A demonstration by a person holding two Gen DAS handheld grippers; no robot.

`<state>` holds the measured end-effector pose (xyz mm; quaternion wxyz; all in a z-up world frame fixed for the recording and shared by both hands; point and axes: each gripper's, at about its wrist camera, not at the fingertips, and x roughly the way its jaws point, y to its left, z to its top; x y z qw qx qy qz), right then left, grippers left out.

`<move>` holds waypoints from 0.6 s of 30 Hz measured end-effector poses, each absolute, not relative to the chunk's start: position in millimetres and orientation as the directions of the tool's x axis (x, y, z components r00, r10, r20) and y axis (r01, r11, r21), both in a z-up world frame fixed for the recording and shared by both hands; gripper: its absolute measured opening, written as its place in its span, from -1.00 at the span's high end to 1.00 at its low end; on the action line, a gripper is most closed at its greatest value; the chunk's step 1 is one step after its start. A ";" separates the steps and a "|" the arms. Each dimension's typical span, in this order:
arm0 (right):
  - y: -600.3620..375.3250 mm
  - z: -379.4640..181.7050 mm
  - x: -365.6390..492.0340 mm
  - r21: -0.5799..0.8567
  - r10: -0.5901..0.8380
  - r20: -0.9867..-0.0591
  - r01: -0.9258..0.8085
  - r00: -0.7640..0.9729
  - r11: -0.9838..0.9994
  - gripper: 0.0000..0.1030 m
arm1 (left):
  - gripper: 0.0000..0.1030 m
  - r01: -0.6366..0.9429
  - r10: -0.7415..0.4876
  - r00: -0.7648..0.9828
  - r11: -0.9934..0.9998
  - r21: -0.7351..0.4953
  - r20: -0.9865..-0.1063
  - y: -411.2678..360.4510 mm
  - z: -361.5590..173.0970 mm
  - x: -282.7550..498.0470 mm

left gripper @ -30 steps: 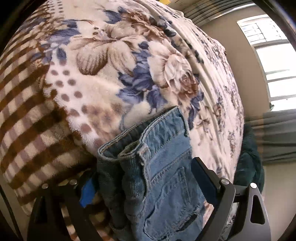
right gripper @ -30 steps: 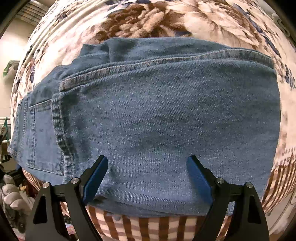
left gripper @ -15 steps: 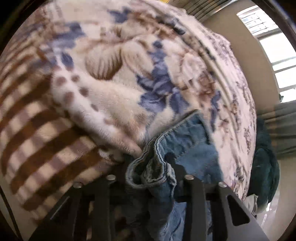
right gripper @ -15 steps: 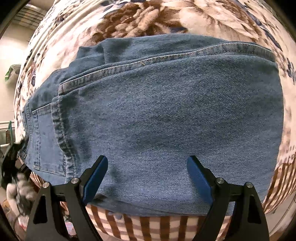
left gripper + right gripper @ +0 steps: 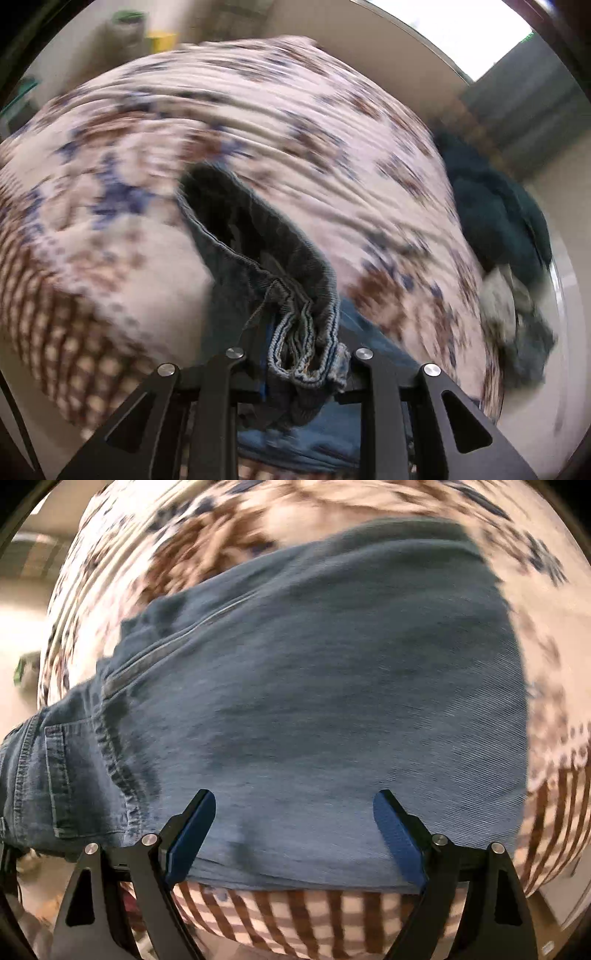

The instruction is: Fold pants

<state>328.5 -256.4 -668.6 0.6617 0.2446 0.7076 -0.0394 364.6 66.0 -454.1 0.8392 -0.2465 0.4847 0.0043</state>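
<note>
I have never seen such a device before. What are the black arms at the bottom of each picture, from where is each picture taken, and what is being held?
No robot is here. A person holds a two-finger gripper in each hand, and a wide-angle camera on each one looks forward along its fingers, so the black arms are the gripper's own.

The left wrist view shows the left gripper. Its jaws are closing on a bunched edge of the jeans, with the denim between them and lifted off the blanket, which is floral with a checked border. Everything there is blurred.

The right wrist view shows the right gripper, open, holding nothing, with its blue pads above the flat part of the jeans.

A dark green cloth lies beside the blanket.
</note>
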 end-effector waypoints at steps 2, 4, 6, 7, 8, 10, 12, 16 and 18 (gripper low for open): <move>-270.4 -667.1 321.8 0.270 0.298 -0.955 0.424 0.001 0.864 -0.74 | 0.62 -0.193 -0.246 0.519 0.899 -0.392 -0.819 36.1 -456.3 367.4; -287.9 -663.0 314.2 0.275 0.302 -0.953 0.453 0.013 0.848 -0.74 | 0.62 -0.132 -0.259 0.501 0.920 -0.368 -0.826 -2.4 -461.5 370.7; -305.4 -657.3 308.7 0.273 0.297 -0.955 0.470 0.024 0.840 -0.74 | 0.63 -0.059 -0.278 0.468 0.937 -0.344 -0.839 -39.3 -470.3 371.5; -313.2 -654.7 306.5 0.270 0.291 -0.956 0.475 0.030 0.837 -0.74 | 0.63 -0.032 -0.281 0.451 0.944 -0.330 -0.847 -56.8 -475.0 370.6; -323.9 -651.0 303.5 0.265 0.282 -0.959 0.483 0.039 0.835 -0.74 | 0.63 0.008 -0.282 0.430 0.951 -0.309 -0.858 -75.6 -480.6 368.7; -343.7 -646.3 299.4 0.250 0.263 -0.964 0.501 0.047 0.829 -0.74 | 0.63 0.079 -0.255 0.377 0.967 -0.244 -0.890 -113.8 -497.2 364.4; -364.7 -643.1 298.6 0.242 0.253 -0.966 0.517 0.052 0.821 -0.74 | 0.63 0.135 -0.223 0.312 0.973 -0.190 -0.923 -143.9 -519.3 364.1; -399.1 -638.4 293.7 0.218 0.225 -0.973 0.547 0.054 0.809 -0.74 | 0.64 0.170 -0.131 0.222 0.981 -0.094 -0.966 -169.7 -562.6 365.4; -411.4 -637.0 292.8 0.214 0.219 -0.974 0.550 0.057 0.807 -0.74 | 0.62 0.181 -0.115 0.212 0.980 -0.077 -0.971 -172.1 -565.0 369.0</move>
